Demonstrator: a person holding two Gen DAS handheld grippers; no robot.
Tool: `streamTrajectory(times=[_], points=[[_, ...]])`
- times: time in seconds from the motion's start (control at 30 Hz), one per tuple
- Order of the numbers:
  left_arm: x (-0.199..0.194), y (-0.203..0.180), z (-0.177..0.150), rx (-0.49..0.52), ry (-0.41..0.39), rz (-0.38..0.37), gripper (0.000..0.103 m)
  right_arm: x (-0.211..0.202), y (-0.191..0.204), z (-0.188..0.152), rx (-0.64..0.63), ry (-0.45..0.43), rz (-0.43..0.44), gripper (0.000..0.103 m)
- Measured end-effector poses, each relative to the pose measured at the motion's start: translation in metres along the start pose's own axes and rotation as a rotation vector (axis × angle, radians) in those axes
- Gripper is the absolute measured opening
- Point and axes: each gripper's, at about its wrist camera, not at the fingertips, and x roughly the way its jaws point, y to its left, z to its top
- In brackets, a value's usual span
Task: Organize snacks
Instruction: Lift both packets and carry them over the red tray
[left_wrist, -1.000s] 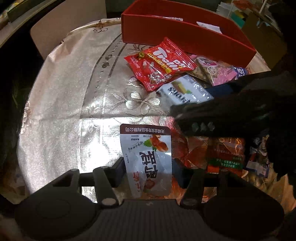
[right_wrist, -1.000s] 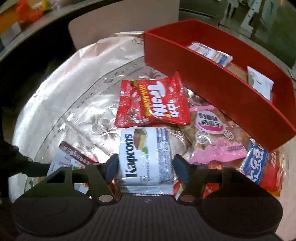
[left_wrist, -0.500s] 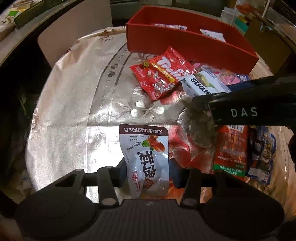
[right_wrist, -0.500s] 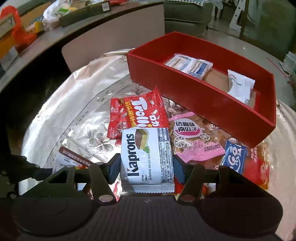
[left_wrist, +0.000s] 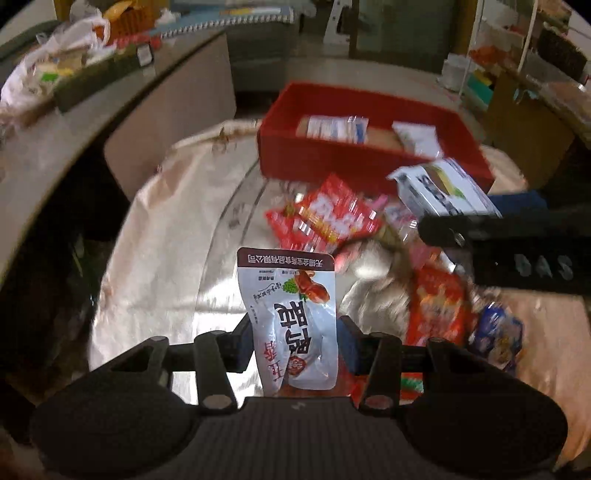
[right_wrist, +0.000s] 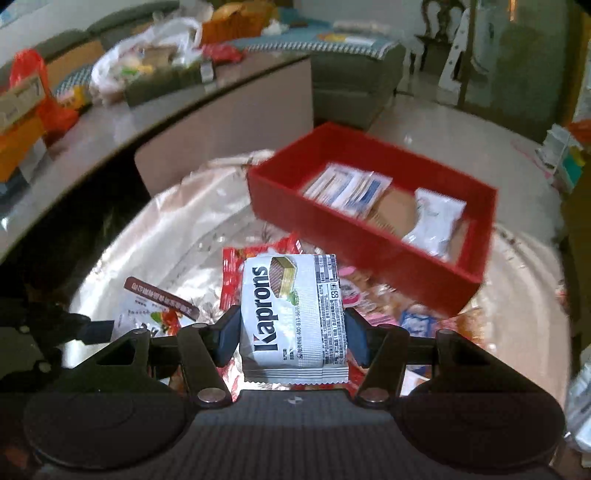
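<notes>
- My left hand-held gripper (left_wrist: 295, 341) is pinching a white pouch (left_wrist: 291, 321) with a dark brown top band; its lower end is cut off behind the gripper body, and the print reads upside down to me.
- Ahead and right of that gripper the loose snacks smear with motion blur: a red Trolli bag (left_wrist: 325, 218) I can only just read, then an orange-red packet (left_wrist: 437, 306) and a blue packet (left_wrist: 496, 334) whose labels I cannot make out.
- Across the right of the left wrist view, the dark body of the other gripper hides part of that pile.
- My right hand-held gripper (right_wrist: 291, 332) is pressed onto a white Kaprons wafer pack (right_wrist: 293, 315), held above the pile; the pack covers most of the red bag beneath it.
- To the left of the right gripper I see the white pouch again, its lower part hidden behind the gripper frame.
- Ahead and to the right of the right gripper sits the red box (right_wrist: 354, 236) on the surface (right_wrist: 166, 221), which wears a shiny floral cloth.
- Inside the box lie blue-and-white sachets (right_wrist: 347, 188) to the left, a white packet (right_wrist: 436, 218) to the right, and brown card between them; all are blurred.
- Pink and blue wrappers lie between the gripper and the box's near wall.
</notes>
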Motion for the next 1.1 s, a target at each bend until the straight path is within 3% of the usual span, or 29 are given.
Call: streamTrajectory(times=[0.13,0.37,1.1], points=[[0.001,-0.008,0.02,-0.011,-0.054,-0.018,0.04,-0.014,-0.017,-0.003,0.04,-0.038,-0.009,0.066],[0.022,-0.025,0.046,-0.008,-0.047,-0.034,0.04,-0.005,-0.043,-0.001,0.091,-0.017,-0.045,0.066],[0.036,-0.035,0.077,0.015,-0.097,-0.025,0.04,-0.007,-0.06,0.011,0.151,-0.056,-0.065,0.065]])
